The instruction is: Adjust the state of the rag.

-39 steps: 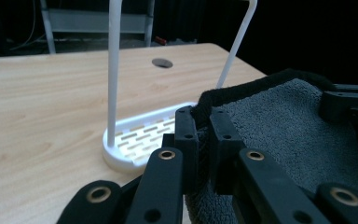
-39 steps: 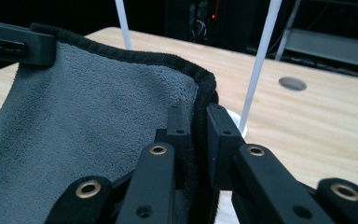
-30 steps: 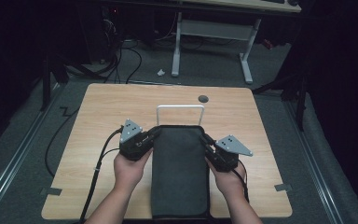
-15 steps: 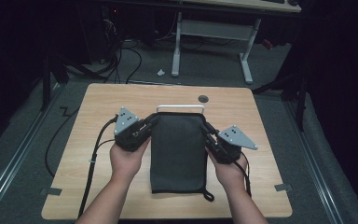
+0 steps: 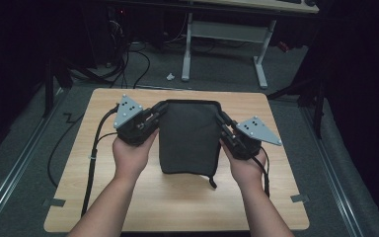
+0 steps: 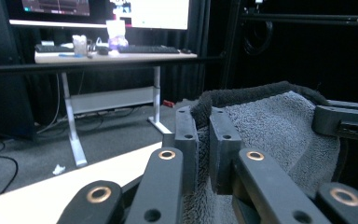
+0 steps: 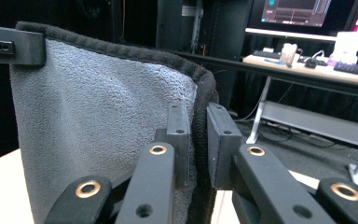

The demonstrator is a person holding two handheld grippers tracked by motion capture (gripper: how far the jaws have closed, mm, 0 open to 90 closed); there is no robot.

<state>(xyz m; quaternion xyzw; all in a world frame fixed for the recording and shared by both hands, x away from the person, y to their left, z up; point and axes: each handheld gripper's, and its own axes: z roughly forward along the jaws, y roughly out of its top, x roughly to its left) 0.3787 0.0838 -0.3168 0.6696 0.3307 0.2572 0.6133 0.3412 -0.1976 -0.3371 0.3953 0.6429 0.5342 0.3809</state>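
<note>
I hold the grey towel (image 5: 189,136) up by its two top corners, one hand-held gripper in each hand. My left hand-held gripper (image 5: 159,111) has its jaws pressed together on the towel's upper left corner; in the left gripper view the dark hem (image 6: 242,94) runs between the two pads (image 6: 185,140), which squeeze the fluffy cloth (image 6: 279,135) with no gap to see. My right hand-held gripper (image 5: 222,118) is clamped the same way on the upper right corner, and in the right gripper view the thick hemmed edge (image 7: 204,88) drops straight down between its pads (image 7: 220,140). The towel hangs as a tall rectangle between my hands, its top edge stretched nearly level and slightly bowed, its bottom edge hanging low over the wooden counter (image 5: 103,197); I cannot tell whether it touches the wood. A small loop or tag (image 5: 211,181) dangles from the lower right corner. In the high view, the towel sits over the middle of the counter, toward its far half. My left hand (image 5: 133,153) and right hand (image 5: 246,165) grip the bodies of the tools below the grey three-cornered plates (image 5: 127,109), and a black cable (image 5: 94,158) trails off the left one across the counter. Beyond the counter stands a white-legged desk (image 5: 227,34) on the grey floor.
</note>
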